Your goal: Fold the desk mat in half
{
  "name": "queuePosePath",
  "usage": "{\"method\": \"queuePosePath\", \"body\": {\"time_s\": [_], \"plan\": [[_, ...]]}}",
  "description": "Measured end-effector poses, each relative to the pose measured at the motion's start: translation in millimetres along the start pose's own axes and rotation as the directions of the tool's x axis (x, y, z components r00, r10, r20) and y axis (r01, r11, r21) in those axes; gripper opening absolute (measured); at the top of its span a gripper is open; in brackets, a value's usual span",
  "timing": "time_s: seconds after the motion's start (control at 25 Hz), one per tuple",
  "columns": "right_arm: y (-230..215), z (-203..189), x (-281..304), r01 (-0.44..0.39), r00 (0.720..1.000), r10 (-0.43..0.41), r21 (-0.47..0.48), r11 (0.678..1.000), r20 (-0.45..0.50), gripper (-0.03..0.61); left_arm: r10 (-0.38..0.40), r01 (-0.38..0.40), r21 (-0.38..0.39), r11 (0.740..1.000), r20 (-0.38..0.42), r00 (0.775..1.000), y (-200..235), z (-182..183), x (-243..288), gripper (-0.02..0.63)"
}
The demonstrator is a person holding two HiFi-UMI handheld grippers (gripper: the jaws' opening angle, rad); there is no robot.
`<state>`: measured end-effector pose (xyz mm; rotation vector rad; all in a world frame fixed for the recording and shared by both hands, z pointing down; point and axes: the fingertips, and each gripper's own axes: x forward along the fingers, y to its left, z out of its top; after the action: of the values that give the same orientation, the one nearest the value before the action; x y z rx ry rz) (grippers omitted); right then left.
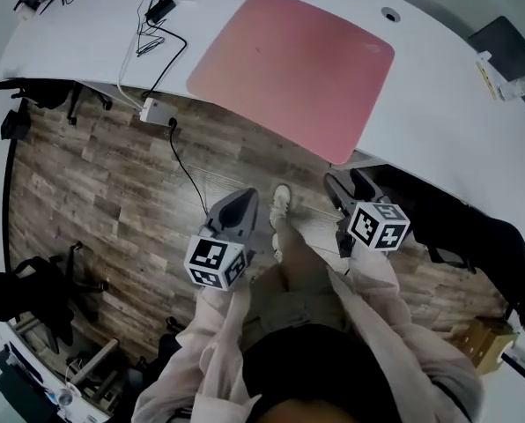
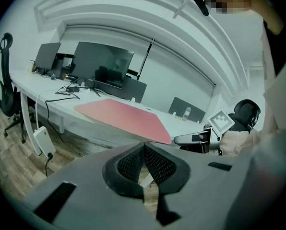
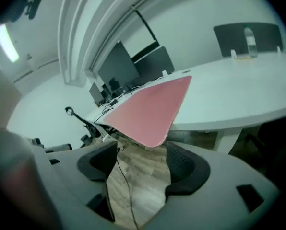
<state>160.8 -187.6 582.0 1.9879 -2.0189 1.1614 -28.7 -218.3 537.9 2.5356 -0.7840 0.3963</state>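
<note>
Hovering over the wood floor short of the desk mat, the left tool is closed (empty), the right tool open.

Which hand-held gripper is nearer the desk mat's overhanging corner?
Right. The right hand-held gripper is just short of the overhanging corner of the desk mat, jaws apart; the left hand-held gripper is farther off, over the floor.

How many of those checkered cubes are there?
2. One cube sits on the left gripper, the other on the right gripper, both above the wooden floor.
</note>
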Motion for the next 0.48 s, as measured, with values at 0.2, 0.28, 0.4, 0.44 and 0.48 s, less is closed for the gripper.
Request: {"method": "queuePosePath", "body": {"time_s": [0.2,0.28,0.4,0.44,0.48], "plan": [[-25,9,41,-0.032,0.999,0.024,0.326,0.945,0.027,0.359,-0.023,0.023,0.000,1.000,-0.061,0.998,37,14,51,0.026],[-28,13,50,-0.050,0.999,0.041,0.386,0.921,0.032,0.345,-0.029,0.030,0.000,1.000,-0.081,0.996,51,20,72,0.026],[-35,20,57,-0.055,0.998,0.041,0.445,0.894,0.040,0.268,-0.028,0.030,0.011,0.999,-0.108,0.994,71,31,101,0.026],[-38,22,56,-0.045,0.998,0.025,0.465,0.884,0.049,0.226,-0.026,0.028,0.016,0.999,-0.114,0.993,76,35,108,0.026],[-41,23,55,-0.033,0.998,0.007,0.483,0.875,0.056,0.189,-0.024,0.027,0.021,0.999,-0.118,0.993,80,40,113,0.026]]}}
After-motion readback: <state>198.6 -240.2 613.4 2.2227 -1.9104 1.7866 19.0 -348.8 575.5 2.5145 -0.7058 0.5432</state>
